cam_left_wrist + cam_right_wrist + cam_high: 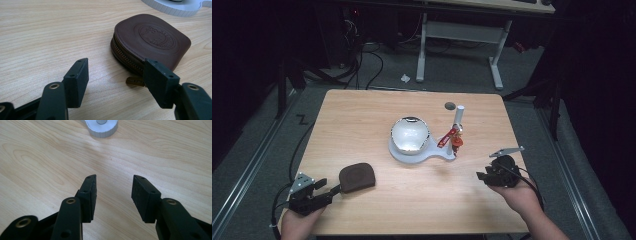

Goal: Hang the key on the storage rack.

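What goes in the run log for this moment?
left tongs: open beside brown zip pouch | right tongs: open, nothing between them | pouch: zipped, on table

This looks like a lab or recording room rather than a home. A light wooden table with rounded corners (362, 115) stands alone on grey carpet (257, 145), ringed by darkness on the left and right. On the far side, black cables (362, 60) trail across the floor towards dim equipment, and a white metal-framed desk (459, 35) stands beyond them. Grey metal rails (247, 165) run along the floor on either side of the table, like the base of a rig.
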A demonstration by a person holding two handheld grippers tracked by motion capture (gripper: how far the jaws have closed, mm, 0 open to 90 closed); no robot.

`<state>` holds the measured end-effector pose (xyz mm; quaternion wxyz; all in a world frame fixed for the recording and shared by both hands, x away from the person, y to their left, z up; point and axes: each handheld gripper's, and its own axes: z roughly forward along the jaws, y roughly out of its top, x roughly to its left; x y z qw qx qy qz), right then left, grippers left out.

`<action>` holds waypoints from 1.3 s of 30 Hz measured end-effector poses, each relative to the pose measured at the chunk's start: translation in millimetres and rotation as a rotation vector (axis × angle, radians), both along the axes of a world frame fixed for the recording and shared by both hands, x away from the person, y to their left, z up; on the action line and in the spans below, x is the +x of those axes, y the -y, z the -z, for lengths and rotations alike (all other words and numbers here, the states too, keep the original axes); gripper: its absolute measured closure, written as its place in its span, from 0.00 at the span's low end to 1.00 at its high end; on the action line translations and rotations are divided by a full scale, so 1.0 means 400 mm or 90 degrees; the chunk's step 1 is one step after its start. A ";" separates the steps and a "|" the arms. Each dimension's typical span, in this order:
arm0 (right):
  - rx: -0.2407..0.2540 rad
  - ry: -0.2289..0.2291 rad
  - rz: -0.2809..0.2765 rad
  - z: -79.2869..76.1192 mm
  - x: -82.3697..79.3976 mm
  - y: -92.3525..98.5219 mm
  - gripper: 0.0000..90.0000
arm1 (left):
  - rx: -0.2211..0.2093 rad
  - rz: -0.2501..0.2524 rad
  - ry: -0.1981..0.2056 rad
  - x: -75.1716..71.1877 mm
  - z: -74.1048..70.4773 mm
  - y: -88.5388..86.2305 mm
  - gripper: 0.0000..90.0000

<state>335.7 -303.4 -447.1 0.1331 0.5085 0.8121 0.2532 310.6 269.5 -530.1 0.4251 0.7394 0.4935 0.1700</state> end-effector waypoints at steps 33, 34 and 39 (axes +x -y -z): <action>0.168 0.179 0.072 0.179 -0.152 0.061 0.55 | -0.011 -0.017 0.023 0.019 -0.082 0.037 0.29; 0.163 0.180 0.066 0.180 -0.152 0.059 0.55 | -0.011 -0.018 0.025 0.025 -0.088 0.043 0.30; 0.154 0.189 0.046 0.177 -0.154 0.051 0.55 | -0.053 -0.018 0.016 0.053 -0.072 0.068 0.30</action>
